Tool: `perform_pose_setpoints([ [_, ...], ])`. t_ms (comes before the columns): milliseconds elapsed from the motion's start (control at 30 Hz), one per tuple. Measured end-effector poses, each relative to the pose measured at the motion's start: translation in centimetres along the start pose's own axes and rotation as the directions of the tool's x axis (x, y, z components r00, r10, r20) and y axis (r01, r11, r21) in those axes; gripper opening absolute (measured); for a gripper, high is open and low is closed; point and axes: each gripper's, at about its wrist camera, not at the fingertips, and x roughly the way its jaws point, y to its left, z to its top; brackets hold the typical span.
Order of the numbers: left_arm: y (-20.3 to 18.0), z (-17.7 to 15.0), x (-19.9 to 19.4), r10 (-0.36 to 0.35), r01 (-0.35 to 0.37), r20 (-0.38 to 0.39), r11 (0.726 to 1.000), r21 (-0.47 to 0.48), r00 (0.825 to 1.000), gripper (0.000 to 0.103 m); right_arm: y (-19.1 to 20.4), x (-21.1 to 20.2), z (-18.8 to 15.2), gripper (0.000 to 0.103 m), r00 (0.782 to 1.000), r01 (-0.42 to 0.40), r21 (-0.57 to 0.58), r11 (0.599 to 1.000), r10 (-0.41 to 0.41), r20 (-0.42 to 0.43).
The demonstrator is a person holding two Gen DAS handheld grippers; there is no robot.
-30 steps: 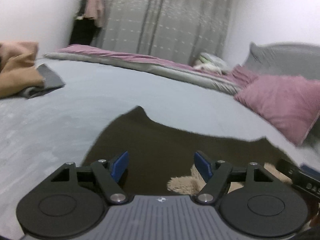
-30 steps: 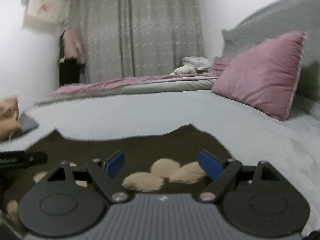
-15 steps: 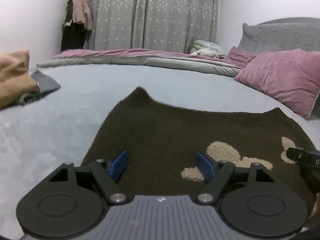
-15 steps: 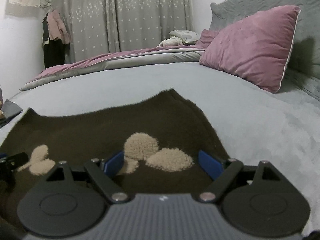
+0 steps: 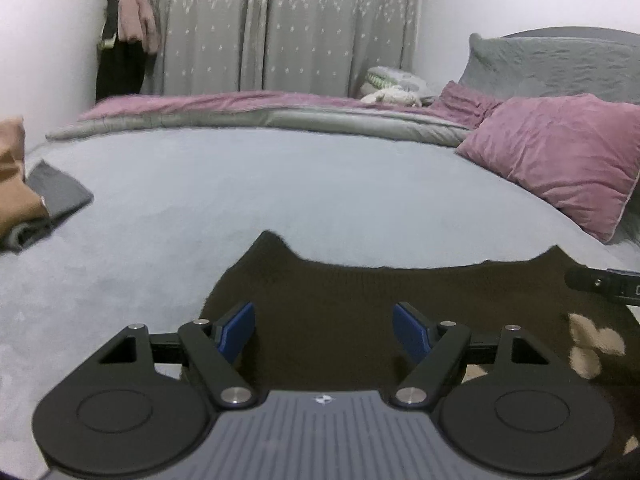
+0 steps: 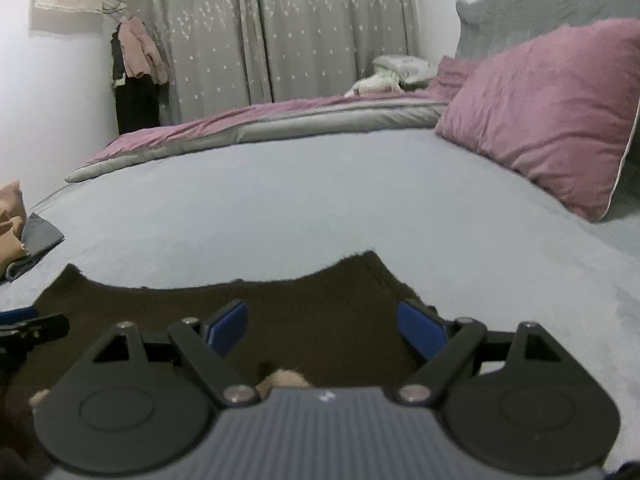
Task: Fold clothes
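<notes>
Left gripper (image 5: 324,326) spread wide, nothing between its blue pads (image 5: 240,326). Right gripper (image 6: 322,326) the same, released. Dark brown knit sweater with beige fuzzy patches (image 5: 352,300) lies flat on the pale grey bed sheet (image 5: 280,188), directly under and ahead of both claws. Far right of both: pink velvet pillow (image 6: 560,112). Far left: tan and grey clothes pile (image 5: 24,192).
</notes>
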Motion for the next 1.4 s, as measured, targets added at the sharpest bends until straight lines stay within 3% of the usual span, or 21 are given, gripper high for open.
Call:
perform_pose_setpoints([
  [233, 0.8, -1.0, 2.2, -0.04, 0.04, -0.058, 0.999, -0.009, 0.998, 0.078, -0.2, 2.5, -1.0, 0.093, 0.996, -0.026, -0.018, 1.0, 0.024, -0.082],
  [400, 0.7, -0.7, 2.2, -0.054, 0.053, -0.078, 0.999, -0.01, 0.996, 0.08, 0.6, 2.4, -1.5, 0.094, 0.997, -0.003, -0.047, 0.999, 0.0, -0.076],
  [700, 4.5, 1.5, -0.7, -0.156, 0.133, -0.1, 0.968, -0.211, 0.983, 0.08, 0.0, -0.1, 0.0, 0.098, 0.992, -0.07, 0.062, 0.996, 0.076, -0.104],
  [867, 7.1, 1.9, -1.7, -0.168, 0.118, -0.145, 0.946, -0.302, 0.975, 0.08, -0.2, -0.7, 1.0, 0.099, 0.984, -0.097, 0.127, 0.987, 0.114, -0.134],
  [1000, 8.6, 1.7, -1.5, -0.18, 0.088, -0.233, 0.929, -0.358, 0.956, 0.08, 0.5, -1.2, 1.4, 0.101, 0.981, -0.113, 0.15, 0.982, 0.135, -0.139],
  [1100, 9.9, 1.1, -0.9, -0.217, 0.072, -0.301, 0.901, -0.427, 0.929, 0.08, 1.2, -1.5, 1.6, 0.102, 0.977, -0.136, 0.159, 0.978, 0.159, -0.144],
  [1200, 11.4, 0.1, -0.2, -0.277, 0.064, -0.338, 0.848, -0.527, 0.899, 0.08, 2.0, -1.8, 1.7, 0.102, 0.974, -0.151, 0.142, 0.978, 0.172, -0.147],
  [1267, 12.2, -0.6, 0.6, -0.327, 0.057, -0.35, 0.797, -0.601, 0.878, 0.078, 2.4, -1.8, 1.7, 0.102, 0.971, -0.161, 0.137, 0.977, 0.181, -0.153],
  [1400, 12.8, -1.4, 1.5, -0.363, 0.05, -0.33, 0.735, -0.676, 0.871, 0.077, 3.0, -1.6, 1.7, 0.102, 0.964, -0.181, 0.135, 0.974, 0.203, -0.171],
])
